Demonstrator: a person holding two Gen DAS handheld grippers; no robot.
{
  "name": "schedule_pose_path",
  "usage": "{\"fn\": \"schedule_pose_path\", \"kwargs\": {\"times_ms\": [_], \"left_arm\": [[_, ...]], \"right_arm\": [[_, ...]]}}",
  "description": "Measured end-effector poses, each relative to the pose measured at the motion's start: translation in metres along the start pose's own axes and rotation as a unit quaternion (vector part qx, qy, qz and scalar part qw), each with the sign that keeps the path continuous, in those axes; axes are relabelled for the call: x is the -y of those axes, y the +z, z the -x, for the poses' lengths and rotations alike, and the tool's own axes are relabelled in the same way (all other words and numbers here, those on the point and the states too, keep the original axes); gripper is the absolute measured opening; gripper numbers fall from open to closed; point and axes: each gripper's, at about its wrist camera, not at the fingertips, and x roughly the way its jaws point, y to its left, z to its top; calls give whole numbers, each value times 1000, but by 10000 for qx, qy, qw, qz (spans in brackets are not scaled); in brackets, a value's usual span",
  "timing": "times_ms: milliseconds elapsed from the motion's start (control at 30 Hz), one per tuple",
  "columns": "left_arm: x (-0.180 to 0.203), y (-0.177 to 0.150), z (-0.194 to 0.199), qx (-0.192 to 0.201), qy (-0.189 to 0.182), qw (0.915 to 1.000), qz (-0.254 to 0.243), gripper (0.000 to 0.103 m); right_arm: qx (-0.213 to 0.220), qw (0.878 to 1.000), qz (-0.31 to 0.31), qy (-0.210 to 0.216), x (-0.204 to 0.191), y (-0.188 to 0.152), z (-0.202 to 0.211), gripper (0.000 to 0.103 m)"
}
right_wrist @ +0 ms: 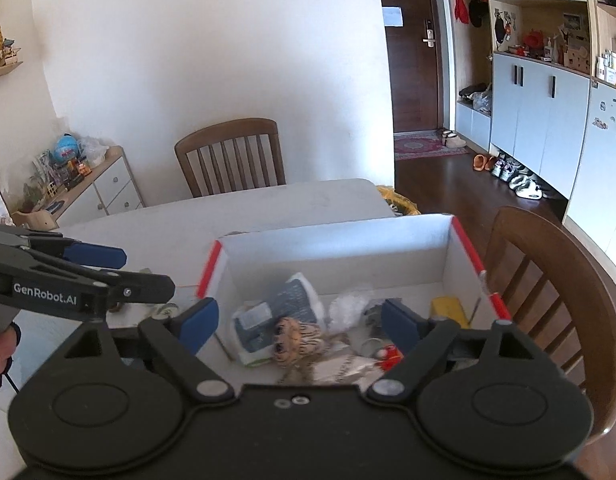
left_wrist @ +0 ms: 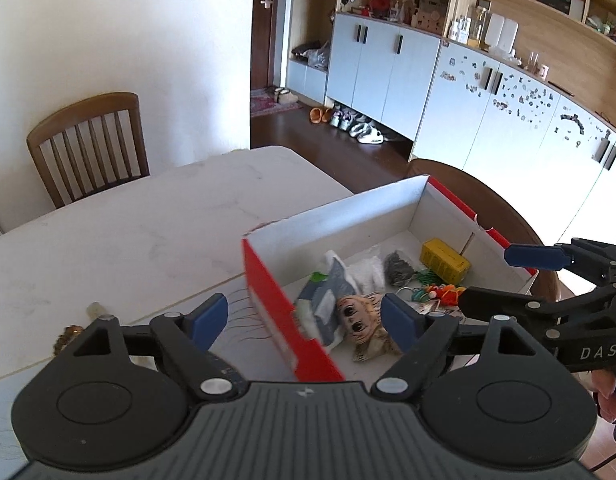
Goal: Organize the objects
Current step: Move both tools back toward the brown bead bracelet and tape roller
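A red cardboard box with a white inside (left_wrist: 267, 284) (right_wrist: 340, 240) stands on the white table (left_wrist: 127, 232) (right_wrist: 267, 204). In it lie a cartoon-face plush keychain (left_wrist: 358, 312) (right_wrist: 295, 338), a blue-grey packet (left_wrist: 328, 292) (right_wrist: 283, 308), a yellow block (left_wrist: 444, 260) (right_wrist: 448, 308), a white fluffy item (left_wrist: 366, 270) and an orange toy (left_wrist: 442, 292). My left gripper (left_wrist: 303, 320) is open and empty, straddling the box's near left wall. My right gripper (right_wrist: 297, 322) is open and empty above the box contents; it also shows in the left wrist view (left_wrist: 504, 276).
A small cylinder (left_wrist: 95, 309) and a brownish object (left_wrist: 67, 336) lie on the table left of the box. Wooden chairs stand at the far side (left_wrist: 87, 144) (right_wrist: 231, 156) and right of the box (right_wrist: 548, 280). Cabinets line the right wall.
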Motion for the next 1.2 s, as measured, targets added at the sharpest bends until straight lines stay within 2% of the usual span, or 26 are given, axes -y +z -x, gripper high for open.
{"fn": "schedule_pose_path", "kwargs": {"times_ms": [167, 467, 767, 1200], "left_arm": [[-25, -7, 14, 103, -6, 9999, 58, 88], [-71, -23, 30, 279, 69, 9995, 117, 100], [-124, -42, 33, 345, 228, 9986, 338, 102], [-201, -68, 13, 106, 721, 9955, 612, 102]], "right_arm": [[21, 10000, -35, 15, -26, 0, -3, 97], [52, 10000, 11, -23, -74, -2, -16, 102], [-114, 9998, 136, 41, -118, -4, -37, 102], [-482, 9967, 627, 189, -171, -11, -71, 101]]}}
